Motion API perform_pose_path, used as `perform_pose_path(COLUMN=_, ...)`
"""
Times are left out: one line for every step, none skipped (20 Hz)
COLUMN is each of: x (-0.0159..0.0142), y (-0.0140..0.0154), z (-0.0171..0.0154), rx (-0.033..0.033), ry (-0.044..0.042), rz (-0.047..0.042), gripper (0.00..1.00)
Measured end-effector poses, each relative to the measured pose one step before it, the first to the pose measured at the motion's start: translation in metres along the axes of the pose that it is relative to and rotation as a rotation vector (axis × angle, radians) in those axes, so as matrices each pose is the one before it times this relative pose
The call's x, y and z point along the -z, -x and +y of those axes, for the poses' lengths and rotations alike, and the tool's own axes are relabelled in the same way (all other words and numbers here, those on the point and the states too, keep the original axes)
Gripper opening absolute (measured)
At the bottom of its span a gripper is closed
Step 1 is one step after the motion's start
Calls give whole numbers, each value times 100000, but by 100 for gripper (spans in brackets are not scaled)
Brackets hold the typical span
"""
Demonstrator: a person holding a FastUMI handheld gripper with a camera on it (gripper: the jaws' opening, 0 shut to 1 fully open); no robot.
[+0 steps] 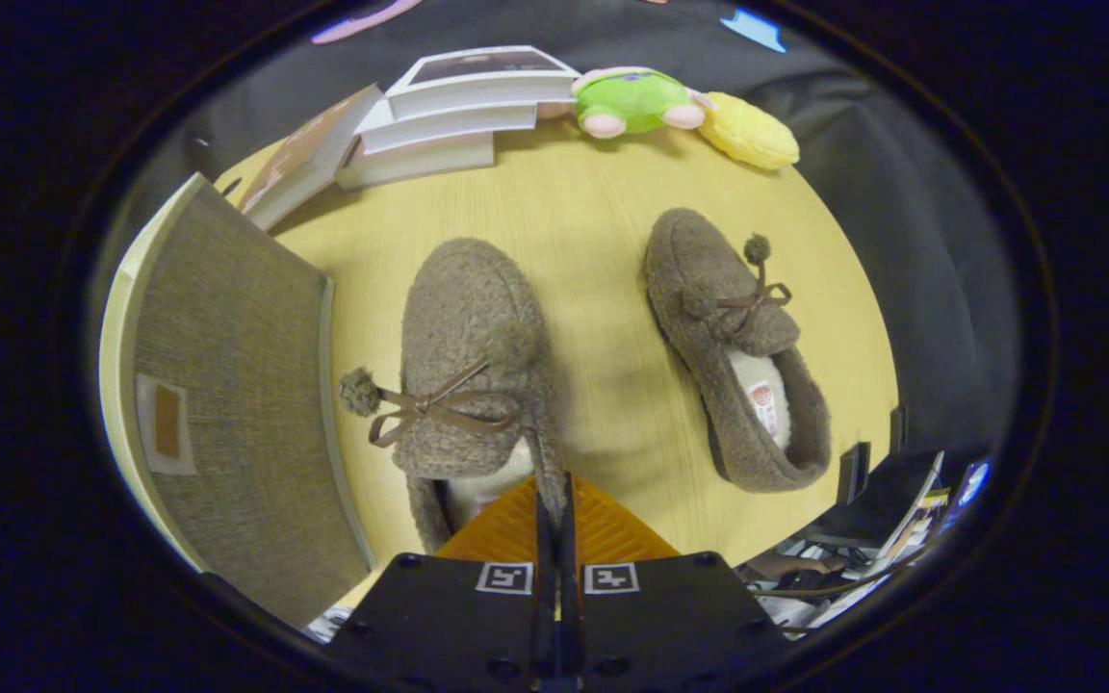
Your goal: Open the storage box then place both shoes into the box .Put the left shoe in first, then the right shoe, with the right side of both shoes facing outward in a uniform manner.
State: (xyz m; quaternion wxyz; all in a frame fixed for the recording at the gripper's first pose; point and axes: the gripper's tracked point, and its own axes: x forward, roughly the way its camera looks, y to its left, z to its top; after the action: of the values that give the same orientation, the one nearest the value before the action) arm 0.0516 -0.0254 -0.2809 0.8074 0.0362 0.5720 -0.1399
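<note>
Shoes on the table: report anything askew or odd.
The gripper is shut on the near shoe, pinching its collar edge, so it sits tilted. The far shoe lies angled, not parallel to it. Nothing looks spilled or damaged.

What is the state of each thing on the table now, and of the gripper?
gripper: shut on the collar of the left shoe.
left shoe: upright, toe away, held at its opening edge.
right shoe: upright on the table, free, apart from the other.
storage box: beside the left shoe; I cannot tell if open.
books: stacked, closed.
green plush toy: lying by the yellow plush toy.
</note>
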Motion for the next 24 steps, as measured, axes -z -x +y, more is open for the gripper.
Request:
perform_pose_path(x=-125, y=775, z=-505, rx=2835, ry=-670, rz=-522, gripper=6)
perform_pose_path(x=-38, y=691, z=-575, rx=3210, ry=-156, rz=-133, gripper=6)
perform_pose_path(x=-158, y=842, z=-600, rx=2907, ry=-333, rz=-34, gripper=6)
perform_pose_path(x=-205, y=891, z=-418, rx=2168, ry=-737, rz=-318, gripper=6)
perform_pose_path(x=-378, y=964, z=-296, rx=1656, ry=-998, rz=-769, gripper=6)
perform_pose_path(x=-391, y=975, z=-383, rx=1637, ry=-871, rz=-1013, gripper=6)
perform_pose_path(x=-441, y=1108, z=-313, rx=1741, ry=-706, rz=-1090, gripper=6)
perform_pose_path(x=-423, y=1203, z=-456, rx=1988, ry=-759, rz=-1217, gripper=6)
perform_pose_path(x=-525, y=1252, z=-329, rx=1961, ry=-721, rz=-1115, gripper=6)
perform_pose_path(x=-468, y=1305, z=-252, rx=1860, ry=-377, rz=-991, gripper=6)
perform_pose_path(x=-586, y=1406, z=-122, rx=1603, ry=-288, rz=-875, gripper=6)
perform_pose_path(x=-692, y=1331, z=33, rx=1141, ry=-550, rz=-1149, gripper=6)
perform_pose_path(x=-772, y=1447, z=201, rx=586, ry=-846, rz=-1481, gripper=6)
perform_pose_path(x=-778, y=1347, z=370, rx=245, ry=-973, rz=-1568, gripper=6)
perform_pose_path(x=-695, y=1351, z=549, rx=-238, ry=-672, rz=-1422, gripper=6)
perform_pose_path(x=-583, y=1155, z=630, rx=-258, ry=-252, rz=-1243, gripper=6)
perform_pose_path(x=-482, y=991, z=834, rx=-391, ry=356, rz=-795, gripper=6)
perform_pose_path(x=-213, y=778, z=1113, rx=-909, ry=505, rz=-455, gripper=6)
perform_pose_path(x=-165, y=726, z=1436, rx=-1760, ry=843, rz=-216, gripper=6)
perform_pose_path(x=-3, y=440, z=1510, rx=-2101, ry=476, rz=76, gripper=6)
perform_pose_path(x=197, y=479, z=1682, rx=-2779, ry=397, rz=113, gripper=6)
perform_pose_path(x=257, y=228, z=1597, rx=-2522, ry=562, rz=498, gripper=6)
perform_pose_path(x=241, y=153, z=1354, rx=-1609, ry=813, rz=493, gripper=6)
perform_pose_path(x=339, y=35, z=1078, rx=-967, ry=939, rz=491, gripper=6)
